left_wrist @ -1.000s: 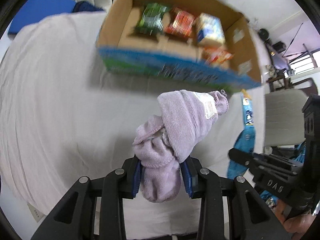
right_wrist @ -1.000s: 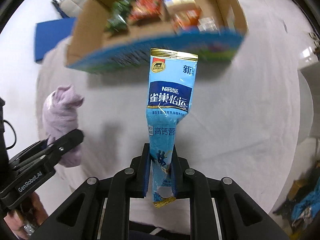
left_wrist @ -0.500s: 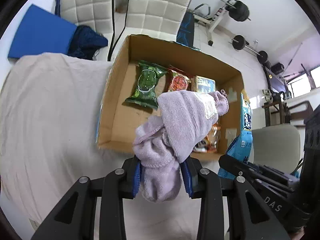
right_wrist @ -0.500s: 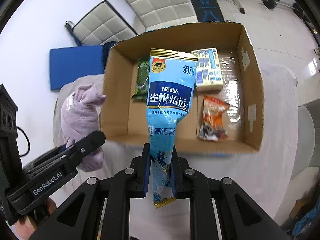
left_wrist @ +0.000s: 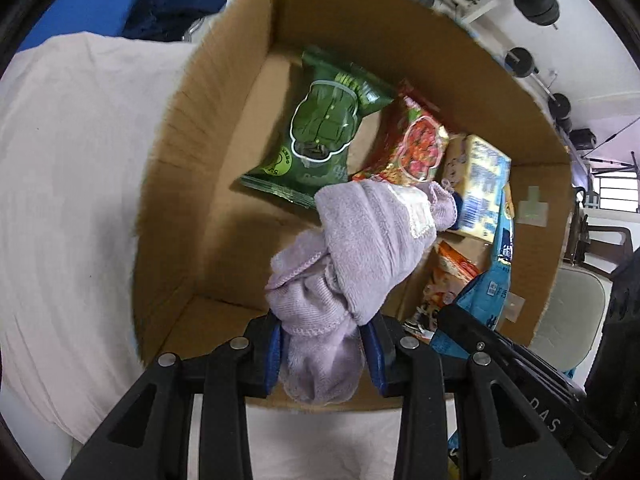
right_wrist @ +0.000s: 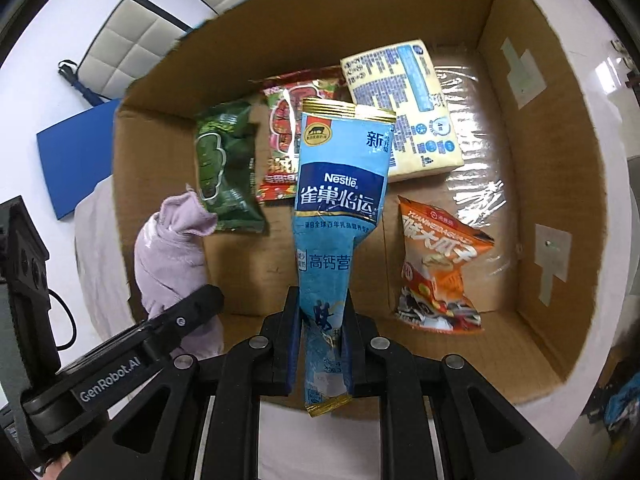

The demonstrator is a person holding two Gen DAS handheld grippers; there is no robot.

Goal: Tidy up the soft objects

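Observation:
My left gripper (left_wrist: 325, 354) is shut on a lilac towel bundle (left_wrist: 360, 248) and holds it over the near left part of an open cardboard box (left_wrist: 208, 92). The towel also shows in the right wrist view (right_wrist: 172, 248). My right gripper (right_wrist: 322, 324) is shut on a blue Nestle pouch (right_wrist: 340, 200), held upright over the middle of the box (right_wrist: 560, 184). The pouch shows at the right in the left wrist view (left_wrist: 496, 272).
In the box lie a green packet (right_wrist: 226, 168), a red packet (right_wrist: 284, 140), a yellow pack (right_wrist: 404, 108) and an orange packet (right_wrist: 436, 264). The box stands on a pale cloth (left_wrist: 68, 200). White padded chairs (right_wrist: 132, 44) and a blue mat (right_wrist: 76, 152) lie behind.
Both grippers have moved forward and down over the box with their loads. The box now fills both views.

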